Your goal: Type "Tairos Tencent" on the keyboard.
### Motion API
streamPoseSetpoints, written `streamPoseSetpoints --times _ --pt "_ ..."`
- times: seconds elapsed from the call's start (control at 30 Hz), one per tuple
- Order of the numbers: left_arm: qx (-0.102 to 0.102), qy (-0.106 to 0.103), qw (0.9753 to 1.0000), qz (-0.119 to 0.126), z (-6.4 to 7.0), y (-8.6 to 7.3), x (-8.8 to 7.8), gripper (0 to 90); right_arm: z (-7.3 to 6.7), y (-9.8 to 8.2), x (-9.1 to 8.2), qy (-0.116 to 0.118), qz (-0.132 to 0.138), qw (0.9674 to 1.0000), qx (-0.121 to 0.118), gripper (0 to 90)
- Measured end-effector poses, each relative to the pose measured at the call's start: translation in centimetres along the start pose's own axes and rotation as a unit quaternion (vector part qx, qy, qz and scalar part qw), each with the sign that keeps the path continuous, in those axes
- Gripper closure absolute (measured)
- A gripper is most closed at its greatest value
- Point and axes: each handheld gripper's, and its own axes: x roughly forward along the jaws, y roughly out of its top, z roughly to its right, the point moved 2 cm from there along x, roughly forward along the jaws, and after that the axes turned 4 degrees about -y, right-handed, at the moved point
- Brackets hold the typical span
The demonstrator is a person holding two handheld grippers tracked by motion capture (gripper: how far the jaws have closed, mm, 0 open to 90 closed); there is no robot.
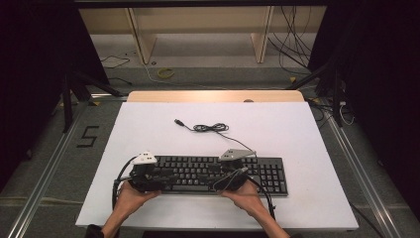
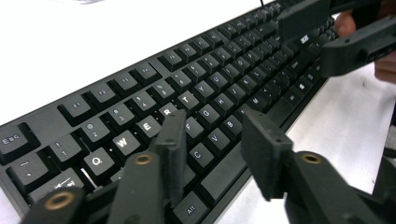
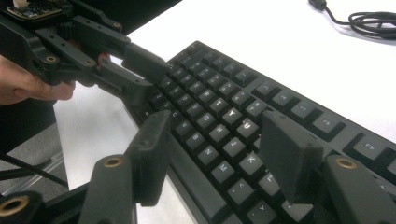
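A black keyboard (image 1: 213,173) lies across the near part of the white table (image 1: 277,134). Its cable (image 1: 210,128) runs back to a small coil and a loose USB plug (image 1: 178,121). My left gripper (image 1: 168,179) hovers over the keyboard's left end, pointing right. In the left gripper view, the left gripper (image 2: 217,149) is open over the lower letter rows and front edge. My right gripper (image 1: 220,181) faces it from the keyboard's middle. In the right gripper view, the right gripper (image 3: 219,156) is open, straddling the front edge. Nothing is pinched by either.
A wooden strip (image 1: 213,95) borders the table's far edge, with a shelf frame (image 1: 198,29) and loose floor cables beyond. Metal rails (image 1: 44,173) run along both sides. White table surface lies bare behind and right of the keyboard.
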Motion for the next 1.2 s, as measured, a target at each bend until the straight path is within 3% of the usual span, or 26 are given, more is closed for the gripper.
streamPoseSetpoints --times 0.63,0.9,1.2 --pt "0.015 0.003 0.9992 -0.037 0.4 0.1 1.0 87.7 0.6 -0.9 -1.3 -0.009 0.006 0.9999 0.004 39.5" --pt "0.019 0.009 0.998 -0.059 0.4 -0.1 1.8 89.0 0.7 -1.2 -1.6 -0.011 0.008 0.9999 0.003 37.5" --pt "0.014 0.014 0.9976 -0.066 0.1 -0.1 2.4 89.0 0.5 -1.4 -2.0 -0.01 0.015 0.9998 0.0 35.2"
